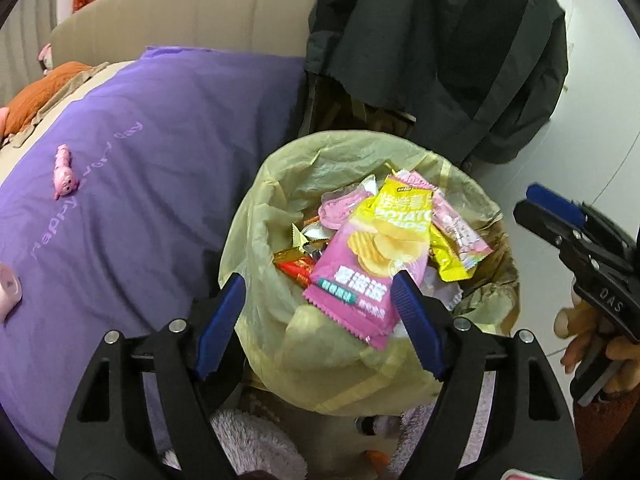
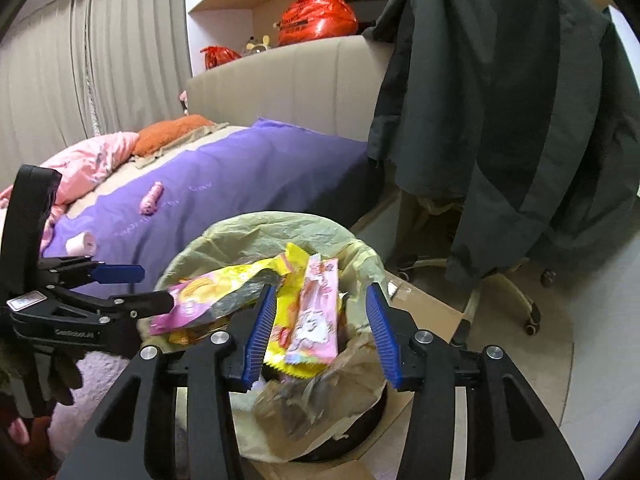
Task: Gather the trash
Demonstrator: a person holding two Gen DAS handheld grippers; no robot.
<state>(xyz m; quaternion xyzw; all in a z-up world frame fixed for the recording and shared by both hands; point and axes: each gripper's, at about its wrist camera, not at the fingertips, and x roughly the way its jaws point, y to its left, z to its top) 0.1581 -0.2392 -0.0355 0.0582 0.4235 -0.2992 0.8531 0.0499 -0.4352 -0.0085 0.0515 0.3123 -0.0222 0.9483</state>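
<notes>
A trash bin lined with a yellow-green bag (image 1: pixel 276 184) (image 2: pixel 244 232) stands beside the bed, heaped with wrappers. On top lies a pink-and-yellow potato chips bag (image 1: pixel 360 264) (image 2: pixel 208 292). My left gripper (image 1: pixel 318 284) (image 2: pixel 156 286) hangs open over the bin's near rim; the chips bag lies past its fingertips, not pinched. My right gripper (image 2: pixel 320 312) (image 1: pixel 536 210) is open over the other side. A pink wrapper with a white cat (image 2: pixel 316 312) (image 1: pixel 460 228) and a yellow wrapper (image 2: pixel 280 344) lie loose between its blue pads (image 2: pixel 260 324).
A bed with a purple cover (image 1: pixel 160 200) (image 2: pixel 240 176) lies left of the bin, with a pink toy (image 1: pixel 64 172) and a pink roll (image 2: pixel 82 243) on it. A dark jacket (image 2: pixel 500 120) hangs over a wheeled chair (image 2: pixel 516 300). Cardboard (image 2: pixel 424 300) lies under the bin.
</notes>
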